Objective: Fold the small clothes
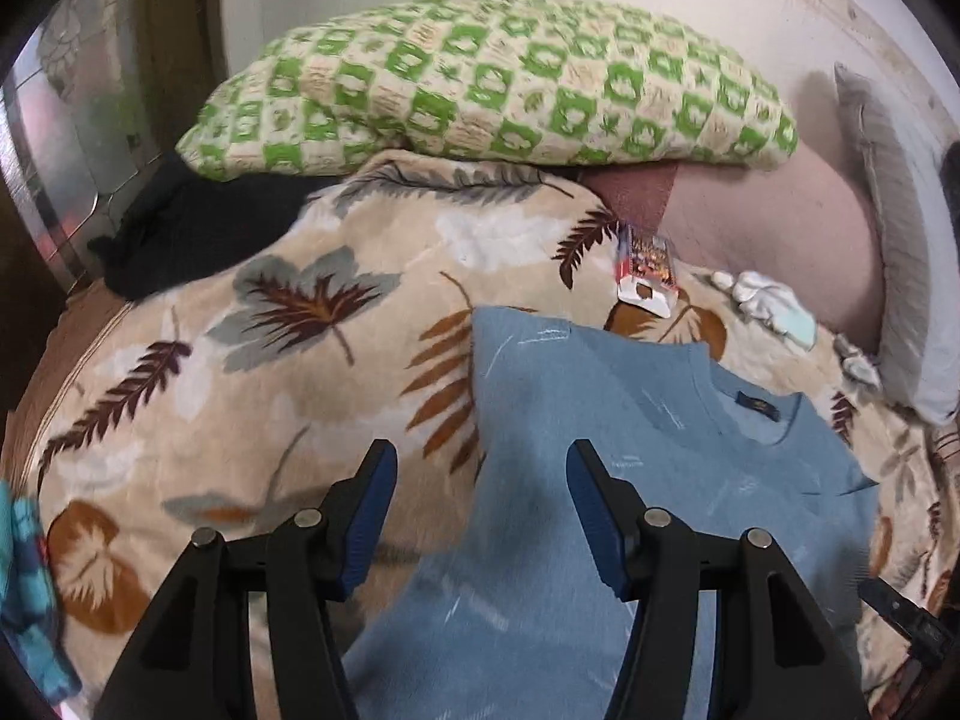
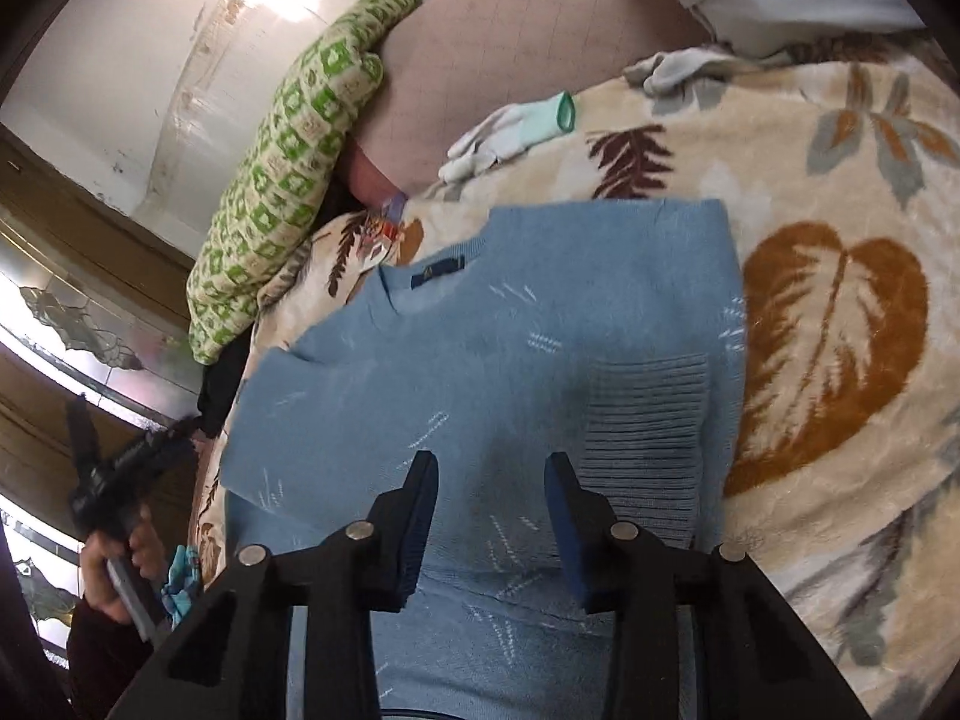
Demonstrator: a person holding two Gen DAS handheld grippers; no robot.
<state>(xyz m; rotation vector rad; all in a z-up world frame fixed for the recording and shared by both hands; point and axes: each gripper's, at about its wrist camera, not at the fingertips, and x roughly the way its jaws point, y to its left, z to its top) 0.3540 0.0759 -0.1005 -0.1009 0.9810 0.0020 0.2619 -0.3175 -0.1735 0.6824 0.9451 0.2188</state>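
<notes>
With both sleeves folded in, the blue sweater [image 2: 498, 348] lies flat on the leaf-print blanket [image 2: 840, 312], collar far, while the left gripper [image 1: 480, 516] and right gripper [image 2: 489, 522] hover over it, jaws parted and empty; next, I judge, they grasp the near hem and fold it toward the collar.

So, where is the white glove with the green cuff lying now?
In the right wrist view, the white glove lies on the leaf-print blanket, beyond the blue sweater, close to the pink cushion.

A home bedroom is indicated: a bed is covered by a leaf-patterned fleece blanket [image 1: 288, 312], with a green-checked pillow [image 1: 492, 84] laid against the wall.
</notes>
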